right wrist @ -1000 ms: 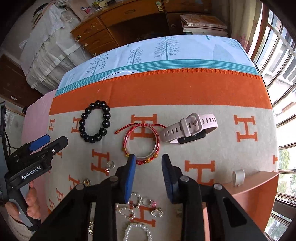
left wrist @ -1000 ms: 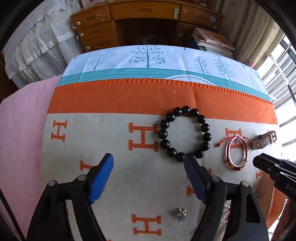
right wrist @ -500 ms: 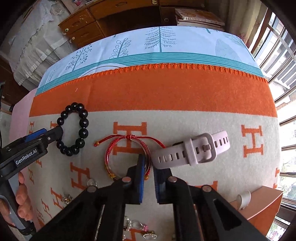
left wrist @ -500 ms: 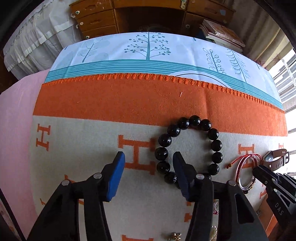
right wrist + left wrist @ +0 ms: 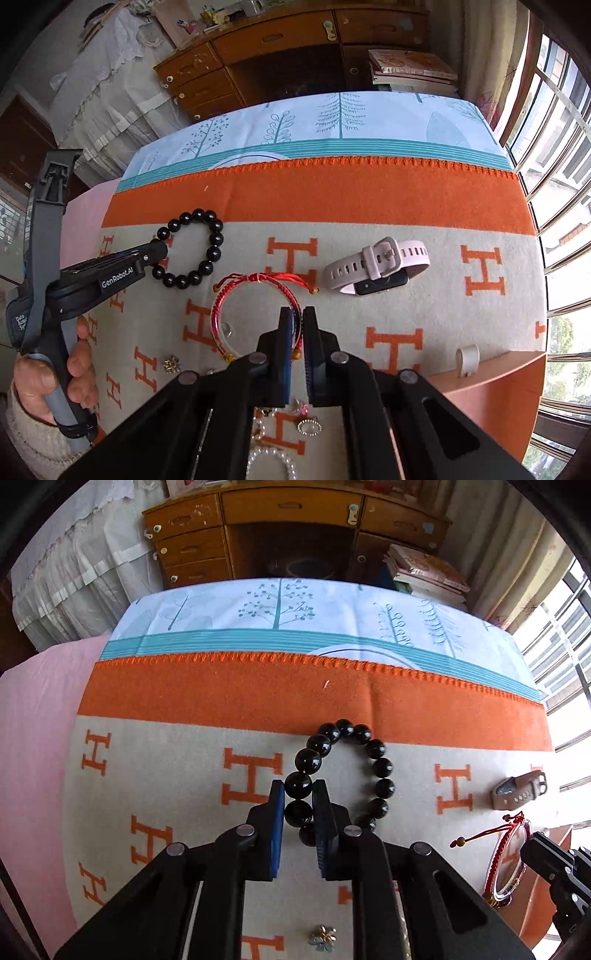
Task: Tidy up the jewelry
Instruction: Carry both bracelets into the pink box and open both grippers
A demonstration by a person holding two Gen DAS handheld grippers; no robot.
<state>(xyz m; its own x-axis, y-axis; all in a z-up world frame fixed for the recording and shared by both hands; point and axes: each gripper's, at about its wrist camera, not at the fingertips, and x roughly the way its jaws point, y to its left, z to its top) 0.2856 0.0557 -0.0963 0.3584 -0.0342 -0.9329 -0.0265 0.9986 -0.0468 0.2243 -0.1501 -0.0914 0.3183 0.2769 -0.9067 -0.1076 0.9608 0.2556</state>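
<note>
Black bead bracelet: a ring of large, glossy, round black beads, lying on the blanket at about 10 o'clock in the right wrist view; its near-left beads sit between the left tongs' blue pads.
Left gripper: jaws closing, pads pressing on one bead of the black bead bracelet.
Red cord bracelet: thin braided red cord with a clear bangle, knotted tails ending in small brown beads, gold beads at its near edge; at the centre of the right wrist view.
Right gripper: clenched on the right side of the red cord bracelet.
Pink watch: pale pink perforated strap, dark face, at 2 o'clock from the red cord bracelet, apart from it.
Blanket: cream with orange H letters and an orange band.
Pearl bracelet: at 6 o'clock, partly hidden by the right gripper.
Hand: grips the left tongs' handle at 8 o'clock.
</note>
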